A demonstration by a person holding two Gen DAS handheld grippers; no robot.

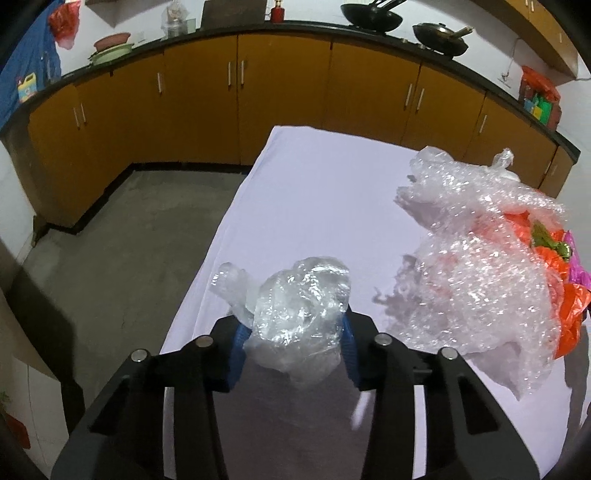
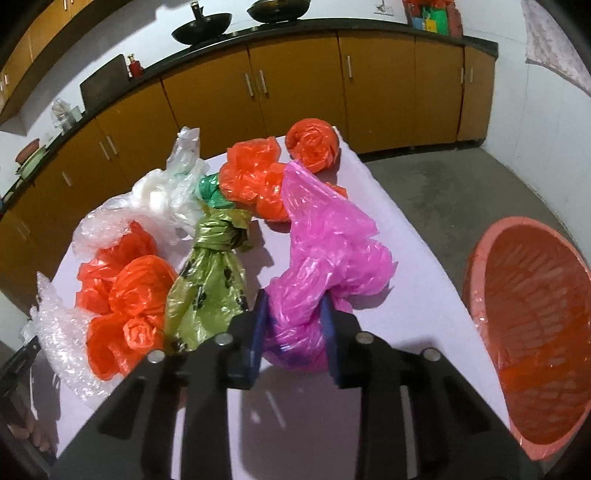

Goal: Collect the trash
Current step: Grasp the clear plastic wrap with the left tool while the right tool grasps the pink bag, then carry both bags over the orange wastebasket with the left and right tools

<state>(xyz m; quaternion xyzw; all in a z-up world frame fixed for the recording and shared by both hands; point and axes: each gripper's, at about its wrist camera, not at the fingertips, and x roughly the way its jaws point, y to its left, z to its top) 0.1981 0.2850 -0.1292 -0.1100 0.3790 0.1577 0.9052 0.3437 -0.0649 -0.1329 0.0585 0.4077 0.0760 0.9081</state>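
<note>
Left gripper [image 1: 293, 334]: blue pads clamp a crumpled clear plastic bag [image 1: 295, 317] near the left edge of the white table [image 1: 314, 192]. Bubble wrap [image 1: 476, 273] lies just to its right. Right gripper [image 2: 293, 326]: jaws pinch a pink plastic bag [image 2: 328, 251] on the table. Olive-green bag [image 2: 207, 280] and orange bags [image 2: 125, 306] lie to its left. Orange basket [image 2: 532, 332] stands on the floor, right of the table.

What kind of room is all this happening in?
Most likely a home kitchen: black woks sit on a dark countertop above orange-brown cabinet doors.
</note>
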